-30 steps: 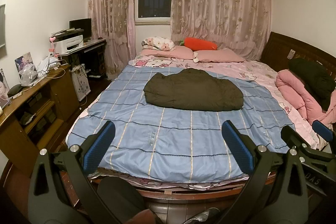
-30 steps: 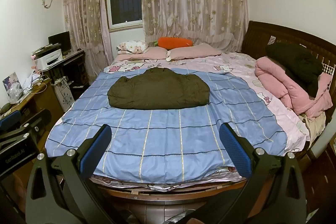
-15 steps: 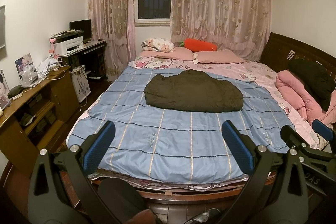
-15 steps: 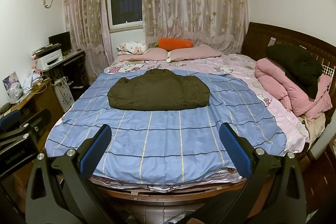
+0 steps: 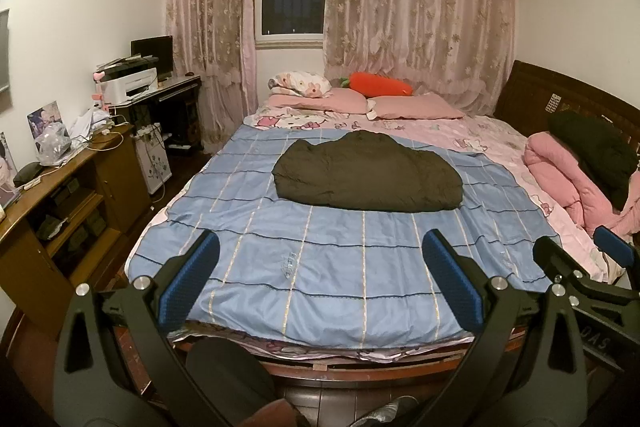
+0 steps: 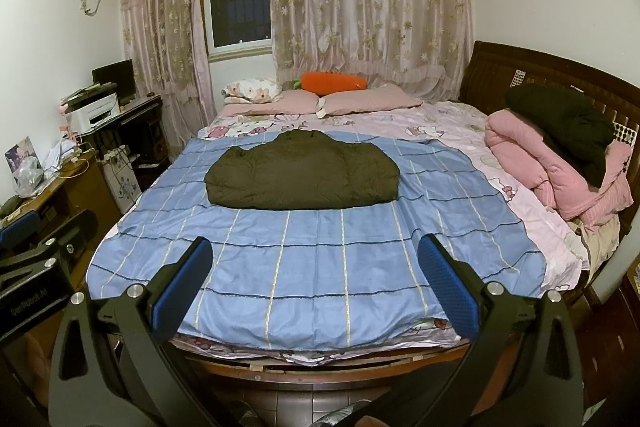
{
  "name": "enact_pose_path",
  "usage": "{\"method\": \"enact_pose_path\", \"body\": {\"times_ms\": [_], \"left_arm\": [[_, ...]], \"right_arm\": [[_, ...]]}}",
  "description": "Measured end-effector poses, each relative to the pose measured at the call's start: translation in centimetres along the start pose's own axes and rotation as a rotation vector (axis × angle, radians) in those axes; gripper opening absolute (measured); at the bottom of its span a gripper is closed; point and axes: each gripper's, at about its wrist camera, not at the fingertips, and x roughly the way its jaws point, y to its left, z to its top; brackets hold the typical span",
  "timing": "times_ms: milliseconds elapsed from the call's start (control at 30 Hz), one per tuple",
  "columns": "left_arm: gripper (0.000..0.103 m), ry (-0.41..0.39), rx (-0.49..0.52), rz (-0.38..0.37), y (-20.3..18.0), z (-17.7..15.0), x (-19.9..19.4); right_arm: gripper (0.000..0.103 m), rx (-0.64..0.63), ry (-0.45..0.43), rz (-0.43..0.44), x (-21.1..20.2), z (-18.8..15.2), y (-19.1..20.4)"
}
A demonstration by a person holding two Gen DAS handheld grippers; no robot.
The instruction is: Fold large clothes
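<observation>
A dark green jacket [image 5: 368,177] lies folded into a flat bundle on the blue checked sheet [image 5: 320,259], about mid-bed and well apart from both tools. The left tool [image 5: 320,277] is wide open, holding nothing, at the foot of the bed. The right tool [image 6: 316,283] beside it is equally spread and empty. On the pink quilt [image 6: 560,171] sits what looks like another dark garment [image 6: 568,127].
</observation>
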Motion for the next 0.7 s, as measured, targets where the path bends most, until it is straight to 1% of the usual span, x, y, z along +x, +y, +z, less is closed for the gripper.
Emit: {"method": "enact_pose_path", "body": {"times_ms": [700], "left_arm": [[0.101, 0.003, 0.005, -0.013, -0.07, -0.03, 0.03]], "right_arm": [[0.102, 0.002, -0.003, -0.003, -0.01, 0.02, 0.22]]}}
